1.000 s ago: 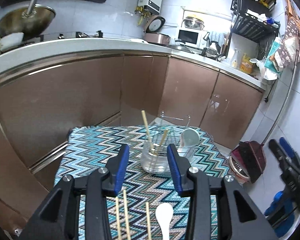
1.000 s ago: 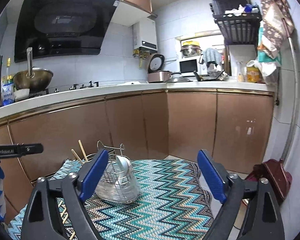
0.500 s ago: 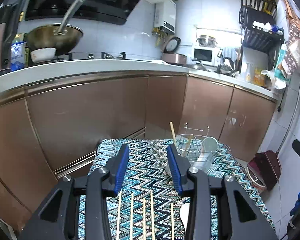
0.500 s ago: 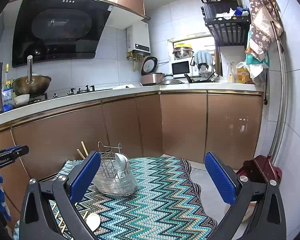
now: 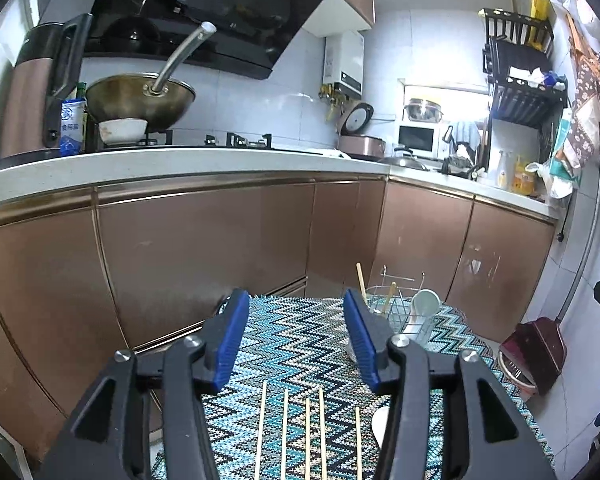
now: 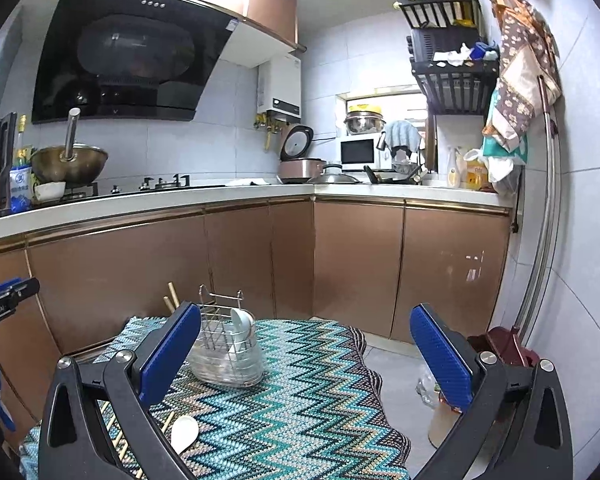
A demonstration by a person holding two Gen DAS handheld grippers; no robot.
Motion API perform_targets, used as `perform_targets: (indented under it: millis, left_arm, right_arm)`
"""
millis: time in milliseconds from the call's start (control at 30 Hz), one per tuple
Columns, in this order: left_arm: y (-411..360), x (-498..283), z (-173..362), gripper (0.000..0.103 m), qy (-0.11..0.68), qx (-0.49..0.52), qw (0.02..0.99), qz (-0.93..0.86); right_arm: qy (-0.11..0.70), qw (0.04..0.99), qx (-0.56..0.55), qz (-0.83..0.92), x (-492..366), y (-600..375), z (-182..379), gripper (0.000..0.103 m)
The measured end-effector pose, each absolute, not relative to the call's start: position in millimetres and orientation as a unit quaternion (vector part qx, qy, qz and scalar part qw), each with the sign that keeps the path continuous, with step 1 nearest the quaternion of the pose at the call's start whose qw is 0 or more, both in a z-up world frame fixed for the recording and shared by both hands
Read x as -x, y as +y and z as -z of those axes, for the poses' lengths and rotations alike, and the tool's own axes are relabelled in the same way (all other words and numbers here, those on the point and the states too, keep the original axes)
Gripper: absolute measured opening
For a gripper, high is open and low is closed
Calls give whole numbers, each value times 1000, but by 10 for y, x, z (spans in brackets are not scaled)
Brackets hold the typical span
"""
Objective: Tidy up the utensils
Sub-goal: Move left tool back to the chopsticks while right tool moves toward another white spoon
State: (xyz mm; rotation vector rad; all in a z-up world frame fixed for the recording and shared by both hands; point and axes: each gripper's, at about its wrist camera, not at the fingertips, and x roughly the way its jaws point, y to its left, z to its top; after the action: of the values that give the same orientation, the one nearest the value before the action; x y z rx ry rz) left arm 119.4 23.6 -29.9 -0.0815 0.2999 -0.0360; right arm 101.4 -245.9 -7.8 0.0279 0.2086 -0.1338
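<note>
A wire utensil holder (image 5: 400, 312) (image 6: 226, 344) on a clear base stands at the far side of a zigzag-patterned cloth (image 5: 300, 344) (image 6: 300, 400). It holds two wooden chopsticks (image 5: 362, 280) and a white spoon (image 5: 424, 306) (image 6: 242, 320). Several loose chopsticks (image 5: 306, 436) lie side by side on the near cloth, beside a second white spoon (image 5: 380, 420) (image 6: 184, 432). My left gripper (image 5: 296, 332) hovers above the loose chopsticks, its jaws opening with nothing between them. My right gripper (image 6: 306, 344) stands wide open and empty, right of the holder.
Brown cabinet fronts (image 5: 204, 248) under a white counter close off the far side. A wok (image 5: 140, 100) and a white bowl (image 5: 122, 130) sit on the stove. A dark red dustpan (image 5: 540, 344) (image 6: 508, 348) rests on the floor at right, past the cloth's edge.
Both grippers pulled back and tilted up, so the holder looks smaller and farther off. My left gripper's jaws spread wider. More loose chopsticks show beneath it. My right gripper opened a little more.
</note>
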Motion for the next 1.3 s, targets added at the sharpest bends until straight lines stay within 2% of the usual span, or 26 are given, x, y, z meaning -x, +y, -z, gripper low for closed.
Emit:
perform_targets:
  millis: [767, 833, 900, 1300]
  left_arm:
    - [554, -625, 40, 49, 121, 47, 992, 8]
    - [581, -583, 32, 56, 120, 51, 991, 6]
    - [607, -551, 22, 60, 118, 55, 991, 3]
    - [673, -475, 52, 68, 118, 64, 991, -6]
  right_arm:
    - [28, 999, -21, 37, -423, -2177, -271, 103]
    - [23, 999, -22, 37, -386, -2163, -279, 103]
    - [20, 999, -22, 37, -349, -2145, -286, 103]
    - [45, 999, -13, 25, -344, -2031, -217, 103]
